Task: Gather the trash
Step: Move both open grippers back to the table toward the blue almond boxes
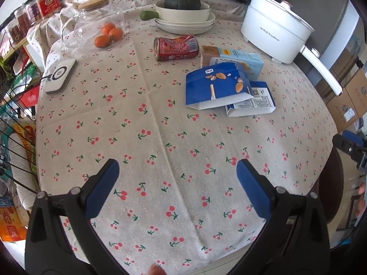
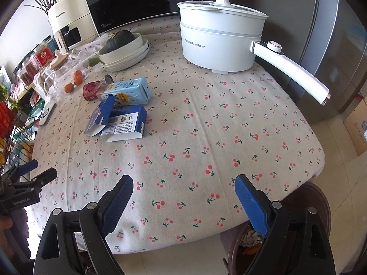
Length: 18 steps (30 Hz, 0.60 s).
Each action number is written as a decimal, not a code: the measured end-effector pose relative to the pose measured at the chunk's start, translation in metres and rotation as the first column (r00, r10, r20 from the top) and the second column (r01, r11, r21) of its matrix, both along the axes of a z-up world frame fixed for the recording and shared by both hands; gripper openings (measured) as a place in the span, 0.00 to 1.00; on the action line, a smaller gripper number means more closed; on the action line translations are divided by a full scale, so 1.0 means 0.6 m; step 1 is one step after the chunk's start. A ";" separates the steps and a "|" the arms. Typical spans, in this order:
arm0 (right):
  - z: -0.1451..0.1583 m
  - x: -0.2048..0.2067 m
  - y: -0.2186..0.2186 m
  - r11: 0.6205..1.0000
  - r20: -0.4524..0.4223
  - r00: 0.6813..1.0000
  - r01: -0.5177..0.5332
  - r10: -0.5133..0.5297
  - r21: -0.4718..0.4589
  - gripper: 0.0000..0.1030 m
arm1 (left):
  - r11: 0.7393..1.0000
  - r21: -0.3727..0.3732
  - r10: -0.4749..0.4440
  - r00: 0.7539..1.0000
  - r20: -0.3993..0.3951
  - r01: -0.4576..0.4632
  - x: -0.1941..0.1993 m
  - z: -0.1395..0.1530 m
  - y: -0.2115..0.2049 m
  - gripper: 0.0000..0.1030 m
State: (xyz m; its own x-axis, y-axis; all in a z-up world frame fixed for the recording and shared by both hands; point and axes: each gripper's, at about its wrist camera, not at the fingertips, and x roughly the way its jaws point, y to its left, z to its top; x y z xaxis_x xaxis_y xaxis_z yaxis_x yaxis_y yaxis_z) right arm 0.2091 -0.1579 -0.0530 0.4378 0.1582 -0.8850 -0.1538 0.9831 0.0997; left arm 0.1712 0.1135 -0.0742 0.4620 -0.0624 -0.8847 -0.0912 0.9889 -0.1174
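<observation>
On the cherry-print tablecloth lie a crushed red can [image 1: 176, 47] [image 2: 91, 90], a light blue carton [image 1: 238, 62] [image 2: 128, 91], a dark blue almond box [image 1: 218, 87] [image 2: 99, 116] and a second dark blue box [image 1: 252, 102] [image 2: 125, 126] partly under it. My left gripper [image 1: 177, 171] is open and empty above the near cloth, well short of the trash. My right gripper [image 2: 183, 190] is open and empty over the table's near edge. The left gripper also shows at the left edge of the right wrist view [image 2: 34, 171].
A white electric pot [image 1: 273, 36] [image 2: 220, 39] with a long handle stands far right. A bowl with a green squash [image 1: 182, 11] [image 2: 123, 45], a glass jar [image 1: 96, 23], oranges [image 1: 107, 35] and a white device [image 1: 60, 76] sit at the back and left. A brown bin [image 2: 286, 233] stands below the table edge.
</observation>
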 end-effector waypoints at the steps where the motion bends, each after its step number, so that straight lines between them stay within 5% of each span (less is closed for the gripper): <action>1: -0.001 0.008 -0.002 1.000 0.000 1.000 0.005 -0.005 0.002 0.89 | 0.998 -0.046 0.035 0.999 -0.008 -0.035 0.012 0.000 0.006 0.99; 3: -0.005 0.022 -0.008 1.000 -0.004 1.000 0.017 -0.017 0.008 0.89 | 0.990 -0.111 0.088 0.996 -0.017 -0.090 0.037 0.002 0.009 0.99; 10: -0.019 0.043 -0.042 0.998 -0.038 0.998 0.054 -0.053 0.026 0.89 | 0.974 -0.108 0.200 0.980 -0.022 -0.201 0.140 0.005 -0.034 0.99; 18: -0.013 0.042 -0.070 0.998 -0.031 0.998 0.054 -0.053 0.021 0.89 | 0.962 0.015 0.273 0.962 -0.006 -0.273 0.226 -0.017 -0.094 0.99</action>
State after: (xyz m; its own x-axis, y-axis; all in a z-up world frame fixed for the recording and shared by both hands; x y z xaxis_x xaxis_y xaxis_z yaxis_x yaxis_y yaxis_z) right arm 0.2340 -0.2001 -0.0609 0.4191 0.1546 -0.8947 -0.0977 0.9874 0.1248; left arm 0.3065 0.0574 -0.0845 0.4527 0.0778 -0.8883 -0.3589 0.9279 -0.1016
